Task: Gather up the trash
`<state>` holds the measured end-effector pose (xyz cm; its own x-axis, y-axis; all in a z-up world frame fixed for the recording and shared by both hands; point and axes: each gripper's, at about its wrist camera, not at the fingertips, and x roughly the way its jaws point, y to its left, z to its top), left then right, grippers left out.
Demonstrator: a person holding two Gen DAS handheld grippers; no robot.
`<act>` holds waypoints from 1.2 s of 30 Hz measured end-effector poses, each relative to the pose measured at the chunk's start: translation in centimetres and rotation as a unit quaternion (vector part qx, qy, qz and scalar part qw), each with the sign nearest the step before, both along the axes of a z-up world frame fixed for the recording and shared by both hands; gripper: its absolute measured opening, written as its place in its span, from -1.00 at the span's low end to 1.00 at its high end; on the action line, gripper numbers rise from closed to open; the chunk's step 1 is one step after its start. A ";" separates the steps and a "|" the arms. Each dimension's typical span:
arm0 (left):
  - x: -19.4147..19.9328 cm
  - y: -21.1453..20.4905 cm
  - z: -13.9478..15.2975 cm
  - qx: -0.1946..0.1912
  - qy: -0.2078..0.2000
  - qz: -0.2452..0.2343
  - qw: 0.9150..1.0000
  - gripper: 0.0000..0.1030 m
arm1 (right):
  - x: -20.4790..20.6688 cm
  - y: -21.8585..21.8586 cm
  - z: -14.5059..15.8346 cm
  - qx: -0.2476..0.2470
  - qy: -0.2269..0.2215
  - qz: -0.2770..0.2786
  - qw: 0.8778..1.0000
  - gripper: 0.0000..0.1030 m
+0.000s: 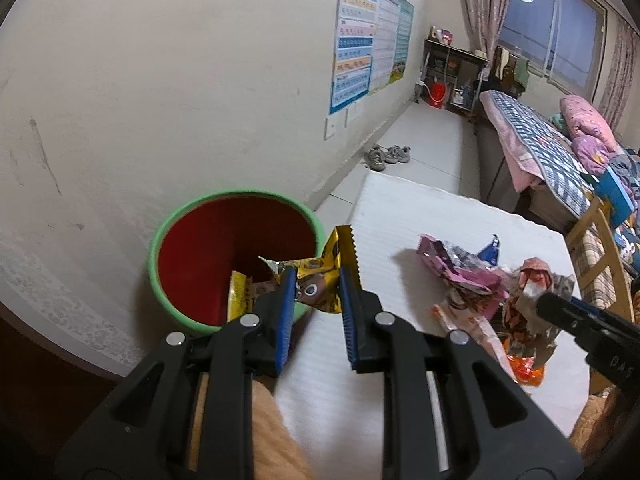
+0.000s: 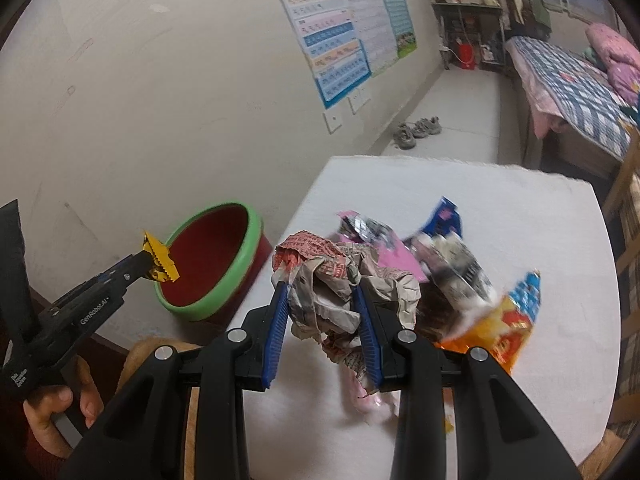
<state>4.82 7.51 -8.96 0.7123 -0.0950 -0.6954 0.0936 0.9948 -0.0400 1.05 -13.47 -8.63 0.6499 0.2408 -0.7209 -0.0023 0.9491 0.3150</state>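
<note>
Above the near rim of the green-rimmed red bin [image 1: 236, 256], the left gripper [image 1: 318, 280] is clenched on a yellow snack wrapper [image 1: 320, 276], pinching it at its crumpled middle so the serrated ends flare out to either side. Foil film like this is nearly weightless, limp and slick, so a bite across bunched folds looks safer than one on a single flat flap, which could slide out.

Beside the bin, on the white table [image 2: 520, 208], the right gripper [image 2: 322, 308] is closed around a crumpled paper ball [image 2: 340, 292]; it seems lifted slightly off the surface, though the blur makes that hard to confirm. Paper of this kind is light and springy, crushes without harm, and offers plenty of ridges to hold.

Farther from the bin than the paper ball, the rest of the trash lies in a loose heap: a pink wrapper [image 2: 396, 258], a silver-lined packet [image 2: 460, 276] and an orange chip bag [image 2: 508, 328]. All look soft and slippery; each is best taken at a crease or sealed edge rather than a smooth face.
</note>
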 end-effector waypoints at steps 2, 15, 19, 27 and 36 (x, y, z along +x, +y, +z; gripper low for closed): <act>0.5 0.7 -0.1 0.007 0.002 0.001 1.000 -0.59 | 0.6 1.0 0.4 -0.007 -0.009 0.007 1.000 -0.36; 3.5 6.2 -0.7 0.000 -0.002 0.025 1.000 -0.59 | 5.1 6.7 0.0 -0.029 0.004 0.067 0.997 -0.36; 4.8 7.9 -1.2 -0.004 0.006 0.032 0.999 -0.59 | 6.8 8.9 0.0 -0.022 0.008 0.089 0.996 -0.36; 7.0 11.1 -2.4 -0.014 0.017 0.050 0.998 -0.59 | 9.6 13.3 -0.1 -0.036 0.004 0.131 0.991 -0.35; 9.3 12.7 -3.5 -0.023 0.029 0.065 0.997 -0.58 | 12.7 16.1 -1.7 -0.030 0.031 0.152 0.987 -0.31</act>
